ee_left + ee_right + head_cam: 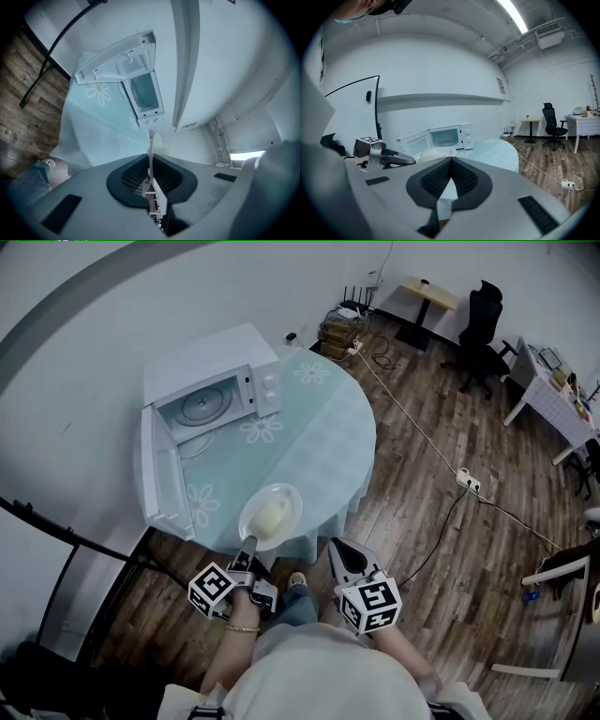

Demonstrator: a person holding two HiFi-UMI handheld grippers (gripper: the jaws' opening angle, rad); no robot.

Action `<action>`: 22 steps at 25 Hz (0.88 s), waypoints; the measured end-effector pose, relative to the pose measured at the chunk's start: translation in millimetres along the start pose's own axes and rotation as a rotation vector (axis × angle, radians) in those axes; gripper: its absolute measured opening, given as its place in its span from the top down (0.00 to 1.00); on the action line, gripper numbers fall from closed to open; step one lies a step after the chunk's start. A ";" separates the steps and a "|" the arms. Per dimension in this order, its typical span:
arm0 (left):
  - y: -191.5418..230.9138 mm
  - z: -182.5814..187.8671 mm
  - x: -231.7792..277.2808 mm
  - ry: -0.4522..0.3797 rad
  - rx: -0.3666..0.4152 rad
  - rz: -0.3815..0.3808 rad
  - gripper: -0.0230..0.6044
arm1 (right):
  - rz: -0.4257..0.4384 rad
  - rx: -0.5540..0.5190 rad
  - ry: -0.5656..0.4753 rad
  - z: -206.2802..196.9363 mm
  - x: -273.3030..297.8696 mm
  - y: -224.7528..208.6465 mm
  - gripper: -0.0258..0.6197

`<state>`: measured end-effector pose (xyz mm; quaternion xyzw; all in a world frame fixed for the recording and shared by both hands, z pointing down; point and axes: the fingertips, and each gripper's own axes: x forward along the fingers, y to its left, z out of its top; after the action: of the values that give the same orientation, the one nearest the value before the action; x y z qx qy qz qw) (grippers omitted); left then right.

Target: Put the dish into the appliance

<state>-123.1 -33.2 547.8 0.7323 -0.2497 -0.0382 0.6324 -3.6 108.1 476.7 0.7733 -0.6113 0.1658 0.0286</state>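
Note:
A white dish (pixel 270 515) with a pale lump of food on it hovers over the near edge of the round table (pixel 328 437). My left gripper (pixel 248 545) is shut on its near rim. In the left gripper view the rim (pixel 152 150) stands edge-on between the jaws. The white microwave (pixel 211 381) sits at the table's far left, its door (pixel 167 479) swung wide open and the glass turntable (pixel 202 407) bare. My right gripper (pixel 339 554) hangs off the table's near side, shut and holding nothing. The right gripper view shows the microwave (pixel 447 136) and the dish (pixel 436 153).
The table has a teal cloth with white flowers. A black curved stand (pixel 66 540) runs along the left. On the wood floor to the right lie a cable and a power strip (pixel 467 481). An office chair (pixel 483 324) and desks stand far right.

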 end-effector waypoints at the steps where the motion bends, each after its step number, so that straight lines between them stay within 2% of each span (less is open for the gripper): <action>1: -1.6 4.9 8.4 -0.004 -0.001 0.000 0.91 | 0.003 -0.004 0.000 4.9 8.4 -3.7 0.95; 12: -19.1 71.9 88.5 -0.072 -0.020 0.015 0.91 | 0.059 -0.025 -0.002 58.2 106.4 -29.1 0.95; 22: -12.8 127.4 135.3 -0.129 -0.042 0.029 0.91 | 0.111 -0.047 0.001 83.4 186.4 -32.7 0.95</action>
<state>-48.4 -203.8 545.7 0.7112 -0.2997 -0.0814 0.6306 82.9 -78.7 457.5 0.7372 -0.6569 0.1533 0.0380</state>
